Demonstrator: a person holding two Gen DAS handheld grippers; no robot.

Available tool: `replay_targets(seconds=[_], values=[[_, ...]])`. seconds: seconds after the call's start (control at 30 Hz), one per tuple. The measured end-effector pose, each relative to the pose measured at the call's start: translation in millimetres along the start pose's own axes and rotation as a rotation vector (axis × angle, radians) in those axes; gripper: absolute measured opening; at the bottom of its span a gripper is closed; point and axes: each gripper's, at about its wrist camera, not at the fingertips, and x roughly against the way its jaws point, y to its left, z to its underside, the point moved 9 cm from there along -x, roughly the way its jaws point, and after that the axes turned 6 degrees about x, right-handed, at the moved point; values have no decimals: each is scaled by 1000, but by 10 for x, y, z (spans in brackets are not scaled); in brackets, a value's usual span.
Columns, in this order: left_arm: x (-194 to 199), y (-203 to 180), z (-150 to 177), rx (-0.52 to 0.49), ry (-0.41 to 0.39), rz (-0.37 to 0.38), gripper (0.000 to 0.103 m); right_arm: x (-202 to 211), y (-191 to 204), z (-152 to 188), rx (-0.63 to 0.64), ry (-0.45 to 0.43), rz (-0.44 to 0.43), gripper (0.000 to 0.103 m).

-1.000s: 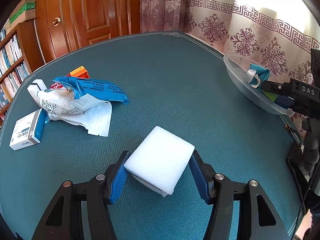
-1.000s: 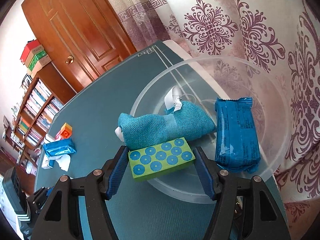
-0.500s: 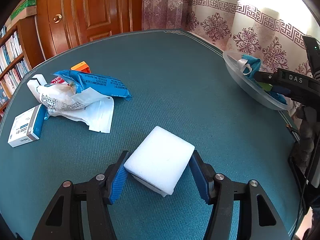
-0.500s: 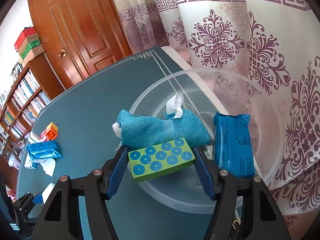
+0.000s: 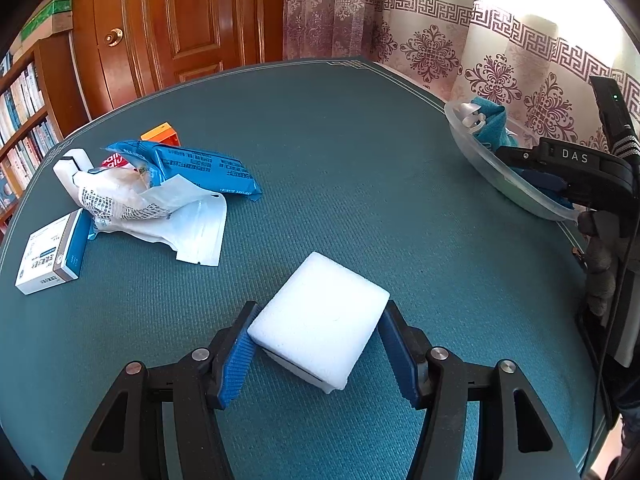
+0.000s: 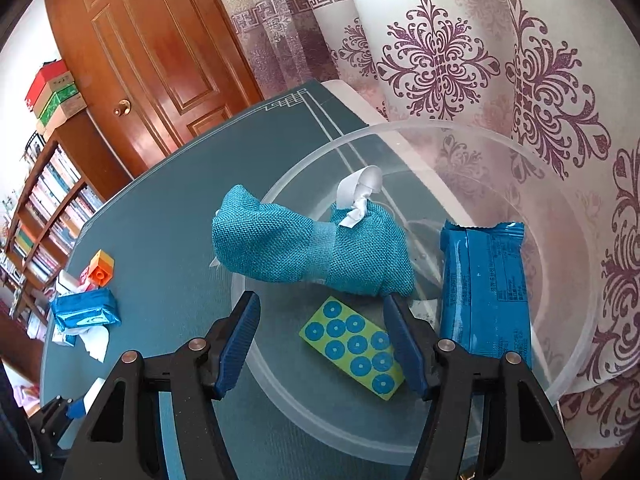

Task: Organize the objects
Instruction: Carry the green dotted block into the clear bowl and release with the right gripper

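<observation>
My left gripper (image 5: 316, 344) is shut on a white foam block (image 5: 320, 326) and holds it above the teal table. My right gripper (image 6: 324, 344) is open and empty over a clear plastic bowl (image 6: 576, 320). In the bowl lie a green block with blue dots (image 6: 354, 346), a teal fabric pouch (image 6: 308, 248) and a blue wrapped packet (image 6: 484, 292). The green block lies loose on the bowl's bottom between the open fingers. The bowl (image 5: 500, 176) also shows at the right in the left wrist view, with the right gripper's body over it.
A pile at the table's left holds a blue snack packet (image 5: 200, 168), white plastic bags (image 5: 160, 216), an orange block (image 5: 160, 136) and a white and blue box (image 5: 52, 256). A wooden door (image 5: 180, 20), bookshelves (image 5: 20, 120) and patterned curtains (image 6: 480, 60) surround the table.
My right gripper opened and let go of the green dotted block, which now lies in the bowl. My left gripper still holds the foam block, little moved.
</observation>
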Motion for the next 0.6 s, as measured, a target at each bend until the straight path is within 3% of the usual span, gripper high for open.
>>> replay_targets(seconds=[0.4, 0.6], values=[[58, -113, -72, -27, -18, 5, 63, 127, 175, 219, 26, 36, -32, 65], [121, -342, -182, -76, -44, 22, 63, 549, 166, 89, 43, -87, -4, 65]])
